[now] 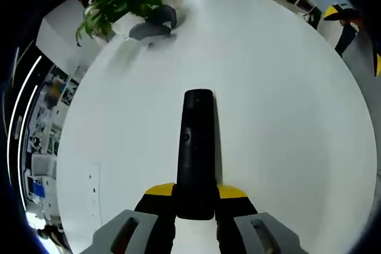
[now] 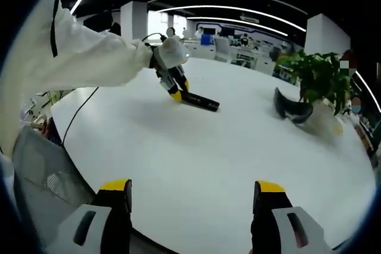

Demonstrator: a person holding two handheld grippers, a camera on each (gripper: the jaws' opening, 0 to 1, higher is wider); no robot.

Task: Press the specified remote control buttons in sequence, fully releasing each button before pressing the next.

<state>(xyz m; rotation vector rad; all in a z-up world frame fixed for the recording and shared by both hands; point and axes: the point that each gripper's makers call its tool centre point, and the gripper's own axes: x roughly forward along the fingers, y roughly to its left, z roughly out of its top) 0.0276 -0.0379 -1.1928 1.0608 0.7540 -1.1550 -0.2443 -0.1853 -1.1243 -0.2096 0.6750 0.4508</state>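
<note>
Risks first, left to right. Left gripper (image 1: 194, 197) has its jaws clamped on the near end of the remote (image 1: 195, 153), which lies long-axis away on the white table (image 1: 286, 147); far end unsupported by any grip. If the press lands off-centre, I'd expect the remote to pivot or slide in that end-only hold (table looks smooth, little friction to help). A round button shows midway on the remote's left edge; other buttons too dark to make out, so hitting the wrong one is a real risk. Right gripper (image 2: 193, 206) sits well apart from the remote (image 2: 199, 102), jaws spread wide, nothing between them. Wide jaws could bridge two buttons; my guess is it needs narrowing before a press. Plant (image 2: 318, 78) and a dark curved object (image 2: 292, 110) stand further right, well clear.

Writing: none legible on the remote; signage beyond the table's far edge is too blurred to read.
</note>
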